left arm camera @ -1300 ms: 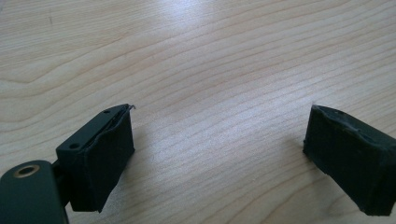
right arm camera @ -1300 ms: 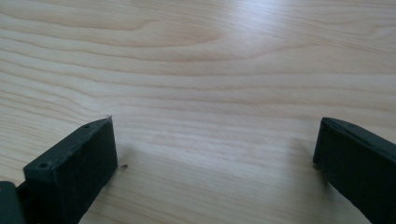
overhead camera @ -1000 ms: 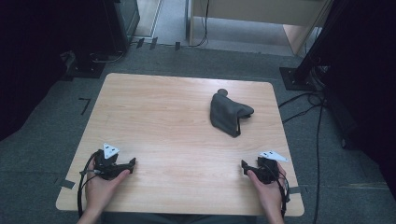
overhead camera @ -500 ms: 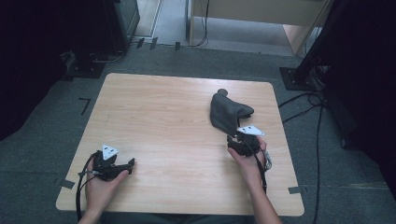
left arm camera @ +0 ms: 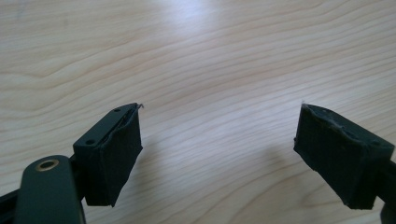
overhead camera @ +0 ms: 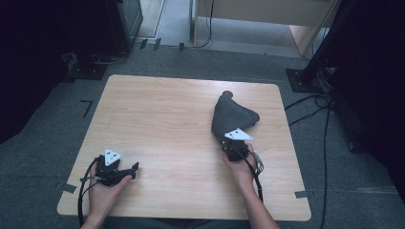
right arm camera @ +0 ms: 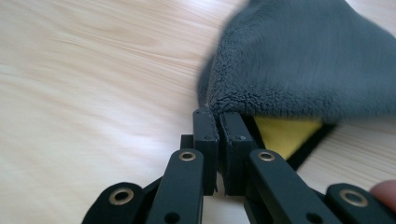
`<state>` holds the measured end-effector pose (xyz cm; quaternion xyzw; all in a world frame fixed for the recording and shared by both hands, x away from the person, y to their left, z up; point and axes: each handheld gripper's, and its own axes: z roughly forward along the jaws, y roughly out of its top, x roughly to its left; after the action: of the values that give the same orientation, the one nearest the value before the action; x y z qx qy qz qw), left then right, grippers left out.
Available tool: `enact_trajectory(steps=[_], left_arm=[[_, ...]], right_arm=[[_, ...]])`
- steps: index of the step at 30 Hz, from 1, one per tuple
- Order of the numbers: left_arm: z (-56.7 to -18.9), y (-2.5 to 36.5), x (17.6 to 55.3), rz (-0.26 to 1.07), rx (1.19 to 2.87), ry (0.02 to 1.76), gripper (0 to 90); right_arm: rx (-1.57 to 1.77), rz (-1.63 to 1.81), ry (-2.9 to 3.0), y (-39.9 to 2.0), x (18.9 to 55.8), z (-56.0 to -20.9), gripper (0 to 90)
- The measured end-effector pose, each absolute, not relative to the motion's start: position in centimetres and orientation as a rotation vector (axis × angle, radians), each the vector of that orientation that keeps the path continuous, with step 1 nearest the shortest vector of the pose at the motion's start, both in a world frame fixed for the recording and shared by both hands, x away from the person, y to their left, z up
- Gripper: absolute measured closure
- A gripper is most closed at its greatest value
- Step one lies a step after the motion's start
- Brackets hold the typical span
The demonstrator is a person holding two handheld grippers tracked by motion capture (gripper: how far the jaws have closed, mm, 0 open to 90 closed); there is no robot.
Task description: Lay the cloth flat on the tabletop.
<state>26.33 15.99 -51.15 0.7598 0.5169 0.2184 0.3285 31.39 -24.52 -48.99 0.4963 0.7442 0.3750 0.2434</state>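
Black fingers (left arm camera: 109,154) with brass rivets, grey three-cornered plates, trailing cables.

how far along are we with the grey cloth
Early. Done: the right gripper is at the near corner of the grey cloth, jaws just closed, seemingly pinching its edge. In hand: that grip. Left: the cloth lies bunched on the table; the left gripper rests open.

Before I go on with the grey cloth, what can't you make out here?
- High view: the right gripper covers the near edge of the grey cloth.
- Right gripper view: the shut jaws hide whether cloth is pinched; the yellow patch is half covered by cloth.
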Motion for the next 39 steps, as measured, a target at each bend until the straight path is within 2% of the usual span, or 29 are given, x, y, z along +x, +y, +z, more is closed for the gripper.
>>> enact_trajectory(steps=[7,8,10,13,15,16,19,24,25,26,27,28,29,30,31,32,33,34,35,39], left_arm=[[-50.6,12.9,26.0,0.506,2.033,1.215,14.9],[-50.4,12.4,25.9,0.488,2.04,1.189,14.9],[-50.2,11.4,25.8,0.463,2.056,1.137,14.9],[-49.6,10.1,25.4,0.391,2.064,1.048,14.9],[-49.5,9.8,25.2,0.379,2.063,1.022,15.3],[-49.4,9.4,25.0,0.363,2.071,0.998,15.5],[-49.6,7.6,24.2,0.285,2.127,0.904,15.5],[-49.7,5.2,23.5,0.275,2.187,0.862,15.6],[-49.9,4.2,23.3,0.293,2.224,0.868,25.0],[-49.9,4.2,23.3,0.293,2.224,0.868,31.5],[-50.0,3.8,23.3,0.312,2.245,0.893,34.4],[-50.2,3.6,23.5,0.293,2.252,0.918,34.4],[-50.3,3.7,23.8,0.256,2.238,0.933,36.8],[-50.3,3.8,24.0,0.224,2.225,0.941,53.8],[-50.2,4.0,24.1,0.232,2.214,0.935,60.9],[-50.2,4.0,24.1,0.232,2.214,0.935,71.1],[-50.0,4.1,23.9,0.265,2.214,0.922,71.1],[-49.6,4.7,23.9,0.246,2.192,0.893,82.0],[-49.6,4.7,23.9,0.246,2.192,0.893,84.7],[-47.7,6.4,23.6,0.248,2.11,0.846,86.3]], right_arm=[[1.189,1.217,2.161,-19.2,27.2,-47.2,87.4],[1.072,1.319,2.238,-17.4,25.8,-46.4,78.7],[0.985,1.401,2.283,-16.6,24.9,-45.1,65.3],[1.028,1.46,2.214,-18.0,24.9,-43.5,52.5],[1.046,1.435,2.192,-18.6,25.0,-43.4,50.7],[1.131,1.373,2.174,-20.7,25.7,-43.9,49.7],[1.252,1.152,2.138,-23.0,26.4,-45.8,47.0],[1.422,1.098,2.132,-25.8,27.0,-47.9,39.3],[1.457,1.114,2.148,-26.6,26.9,-48.3,37.9],[1.474,1.121,2.161,-26.9,26.8,-48.5,39.2],[1.48,1.127,2.174,-27.0,26.7,-48.8,41.9],[1.48,1.127,2.174,-27.0,26.7,-48.8,41.9],[1.472,1.123,2.193,-27.1,26.6,-49.1,45.6],[1.471,1.116,2.218,-27.0,26.5,-49.3,52.7],[1.46,1.126,2.246,-26.9,26.4,-49.7,70.4],[1.46,1.126,2.246,-26.9,26.4,-49.7,70.4],[1.451,1.139,2.255,-26.9,26.3,-49.6,78.1],[1.405,1.189,2.241,-27.0,26.0,-48.9,84.6],[1.405,1.189,2.241,-27.0,26.0,-48.9,84.6],[1.302,1.291,2.192,-26.9,25.0,-46.6,86.1]])
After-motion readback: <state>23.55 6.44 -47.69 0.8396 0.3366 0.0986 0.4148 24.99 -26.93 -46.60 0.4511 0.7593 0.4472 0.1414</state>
